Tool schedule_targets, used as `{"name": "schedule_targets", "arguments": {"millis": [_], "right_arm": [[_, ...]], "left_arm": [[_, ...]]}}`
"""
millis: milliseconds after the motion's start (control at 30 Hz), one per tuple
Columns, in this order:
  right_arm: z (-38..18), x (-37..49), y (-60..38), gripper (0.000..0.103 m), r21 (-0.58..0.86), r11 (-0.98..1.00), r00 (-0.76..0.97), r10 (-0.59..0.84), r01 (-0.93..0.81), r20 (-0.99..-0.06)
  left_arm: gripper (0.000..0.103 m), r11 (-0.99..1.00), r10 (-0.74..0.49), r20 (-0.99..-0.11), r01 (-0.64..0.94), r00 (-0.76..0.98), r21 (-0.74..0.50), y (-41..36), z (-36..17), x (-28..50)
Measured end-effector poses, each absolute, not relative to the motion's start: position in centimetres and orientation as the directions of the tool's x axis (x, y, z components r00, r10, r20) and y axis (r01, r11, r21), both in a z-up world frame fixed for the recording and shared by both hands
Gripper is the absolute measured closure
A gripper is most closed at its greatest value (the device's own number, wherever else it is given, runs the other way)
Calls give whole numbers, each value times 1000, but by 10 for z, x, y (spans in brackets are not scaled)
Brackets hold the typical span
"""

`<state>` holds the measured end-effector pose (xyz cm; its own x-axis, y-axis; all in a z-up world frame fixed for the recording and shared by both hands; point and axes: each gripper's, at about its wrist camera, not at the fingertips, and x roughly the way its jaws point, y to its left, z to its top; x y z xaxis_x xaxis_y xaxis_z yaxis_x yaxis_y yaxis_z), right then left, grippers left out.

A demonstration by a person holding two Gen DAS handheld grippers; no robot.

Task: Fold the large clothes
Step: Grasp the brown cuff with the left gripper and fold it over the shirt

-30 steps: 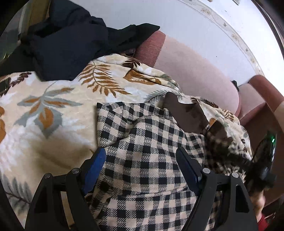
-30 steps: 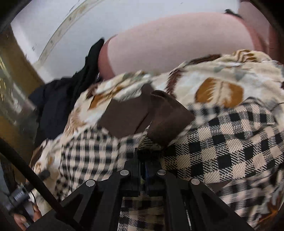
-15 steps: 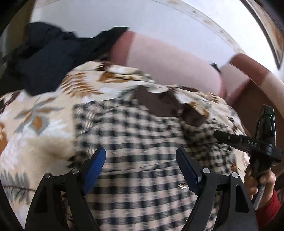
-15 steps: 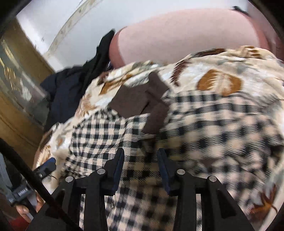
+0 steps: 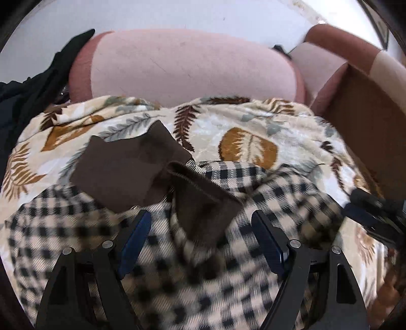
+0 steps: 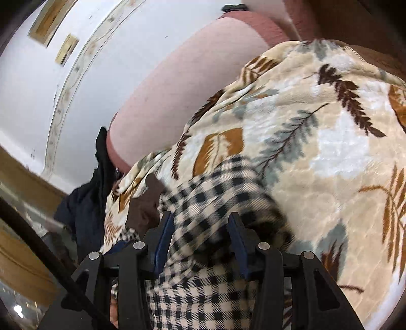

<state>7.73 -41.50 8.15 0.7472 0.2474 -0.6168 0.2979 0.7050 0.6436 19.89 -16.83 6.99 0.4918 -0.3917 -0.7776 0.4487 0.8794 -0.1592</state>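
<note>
Two grippers work over a checked garment spread on a sofa. Nearest the left wrist camera, the left gripper point(image 5: 200, 241) hangs with its jaws wide and closing slightly; blurred checked cloth and the brown collar lie beneath the gap, and the blue pads point(image 5: 134, 241) press on nothing. The right gripper point(image 6: 200, 238) has its jaws partly apart and opening; a ridge of the checked fabric runs up between them, yet neither pad visibly pinches it. From the left view, the right gripper shows only as a dark, blurred shape at the right edge, over the blanket.

Just past the jaws lies the checked garment point(image 5: 279, 203), cream and black, loosely rumpled, its brown collar point(image 5: 127, 172) opened out at the far end with one flap turned up toward the camera. In the right view the same garment point(image 6: 215, 198) runs away from the jaws as a raised fold, the collar point(image 6: 147, 200) partly hidden to its left.

Under the garment is a cream blanket point(image 5: 248, 132) printed with brown, ochre and grey leaves, covering the sofa seat. Beyond that rises the pink sofa back point(image 5: 190, 66), with dark clothing point(image 5: 30, 88) heaped at its left end and a brown armrest point(image 5: 360, 106) at the right. A white wall point(image 5: 203, 15) stands behind.
</note>
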Motion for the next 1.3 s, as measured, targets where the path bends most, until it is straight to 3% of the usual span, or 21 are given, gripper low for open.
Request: {"name": "schedule_targets", "arguments": {"millis": [33, 67, 133, 333, 533, 800, 1000, 1133, 1300], "right_arm": [[79, 79, -417, 54, 639, 706, 744, 243, 304, -622], [77, 81, -418, 54, 634, 709, 739, 240, 309, -629], [73, 83, -419, 54, 625, 713, 731, 237, 316, -640], [72, 91, -410, 54, 593, 748, 726, 226, 298, -650], [73, 99, -389, 54, 585, 771, 724, 251, 252, -643], [61, 119, -332, 54, 446, 875, 662, 224, 186, -715], [46, 132, -291, 54, 247, 960, 617, 115, 133, -779], [36, 136, -291, 54, 212, 966, 604, 83, 146, -793], [18, 148, -295, 57, -12, 979, 509, -116, 204, -853]], "left_arm": [[49, 888, -372, -796, 434, 478, -154, -173, 63, 208], [91, 895, -352, -816, 421, 458, -150, -175, 57, 214], [97, 913, -318, -847, 378, 425, -153, -173, 48, 222], [97, 915, -396, -746, 297, 535, -272, -97, 96, 213], [97, 942, -333, -681, 199, 652, -271, -1, 126, 194], [96, 953, -255, -781, 9, 570, -304, 91, 62, 209], [95, 966, -234, -807, 34, 542, -258, 87, 38, 205], [93, 976, -210, -811, 64, 546, -210, 80, 36, 200], [84, 977, -203, -817, 64, 540, -201, 81, 40, 197]]}}
